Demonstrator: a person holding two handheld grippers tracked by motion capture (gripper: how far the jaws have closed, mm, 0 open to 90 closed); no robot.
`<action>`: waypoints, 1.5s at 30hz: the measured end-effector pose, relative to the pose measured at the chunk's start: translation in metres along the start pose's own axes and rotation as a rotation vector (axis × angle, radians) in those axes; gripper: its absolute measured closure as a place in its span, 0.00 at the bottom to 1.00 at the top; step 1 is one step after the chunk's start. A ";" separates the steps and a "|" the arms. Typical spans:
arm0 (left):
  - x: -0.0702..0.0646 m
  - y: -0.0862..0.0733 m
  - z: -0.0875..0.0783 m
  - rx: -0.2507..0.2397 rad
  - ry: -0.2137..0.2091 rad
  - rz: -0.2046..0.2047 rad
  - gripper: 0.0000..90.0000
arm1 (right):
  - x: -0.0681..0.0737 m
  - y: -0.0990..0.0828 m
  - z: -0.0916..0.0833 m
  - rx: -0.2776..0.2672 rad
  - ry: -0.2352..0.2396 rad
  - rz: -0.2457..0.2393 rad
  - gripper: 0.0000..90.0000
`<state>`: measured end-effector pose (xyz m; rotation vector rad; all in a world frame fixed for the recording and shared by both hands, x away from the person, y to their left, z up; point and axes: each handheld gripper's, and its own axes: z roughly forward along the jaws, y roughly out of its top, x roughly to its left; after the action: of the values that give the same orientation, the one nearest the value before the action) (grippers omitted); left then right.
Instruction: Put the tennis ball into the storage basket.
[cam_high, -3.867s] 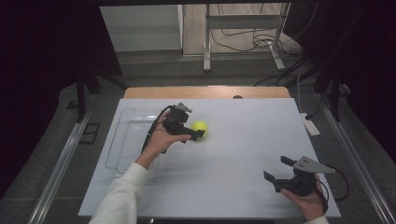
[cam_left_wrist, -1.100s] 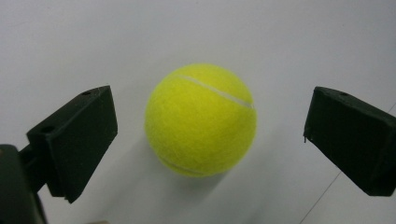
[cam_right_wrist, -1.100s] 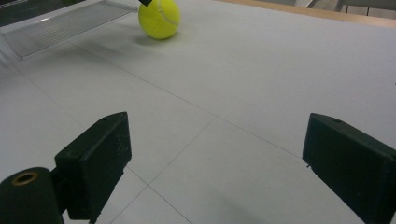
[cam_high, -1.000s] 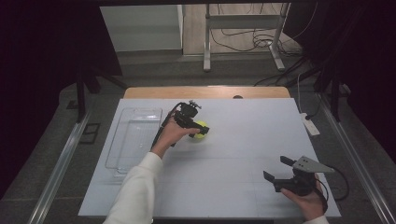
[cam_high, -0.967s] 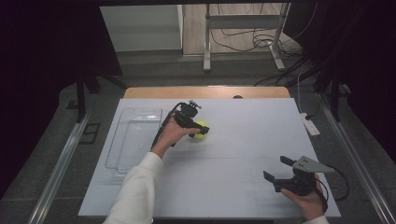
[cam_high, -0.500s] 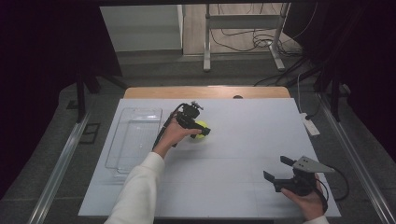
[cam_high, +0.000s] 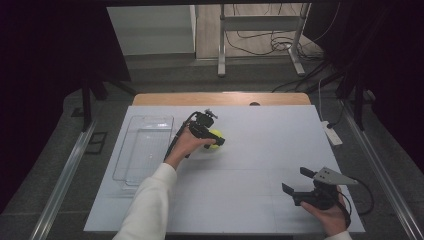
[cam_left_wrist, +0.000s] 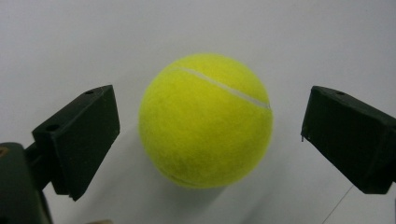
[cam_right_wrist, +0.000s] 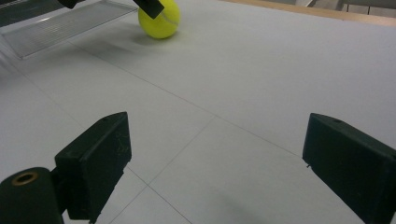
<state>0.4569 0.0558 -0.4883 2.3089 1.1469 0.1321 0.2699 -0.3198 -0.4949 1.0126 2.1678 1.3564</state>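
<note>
Left gripper (cam_left_wrist: 205, 135) jaws have just begun closing around the ball (cam_left_wrist: 205, 120), with gaps showing on both sides; pickup is apparently starting. Right gripper (cam_right_wrist: 217, 165), lower right in the high view, is released and holds nothing.

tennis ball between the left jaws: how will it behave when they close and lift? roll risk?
The tennis ball is round and sits free on the flat white table, so a nudge from one jaw would probably roll it. Its fuzzy felt should grip well. The left gripper has just been closing, gaps remaining on both sides; both jaws meeting it together seems safest. Probably light, slightly springy.
</note>
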 end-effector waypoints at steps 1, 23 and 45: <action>0.000 0.000 0.001 0.003 0.001 -0.001 0.07 | 0.000 0.000 0.000 0.000 0.000 0.000 0.09; -0.003 -0.001 0.002 0.033 0.035 0.031 0.30 | 0.000 0.000 0.000 -0.001 -0.004 0.000 0.09; -0.007 -0.004 -0.019 -0.024 0.031 0.066 0.30 | 0.000 0.001 -0.001 -0.004 -0.005 -0.002 0.09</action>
<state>0.4438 0.0601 -0.4733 2.3316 1.0793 0.2056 0.2695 -0.3202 -0.4940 1.0116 2.1604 1.3556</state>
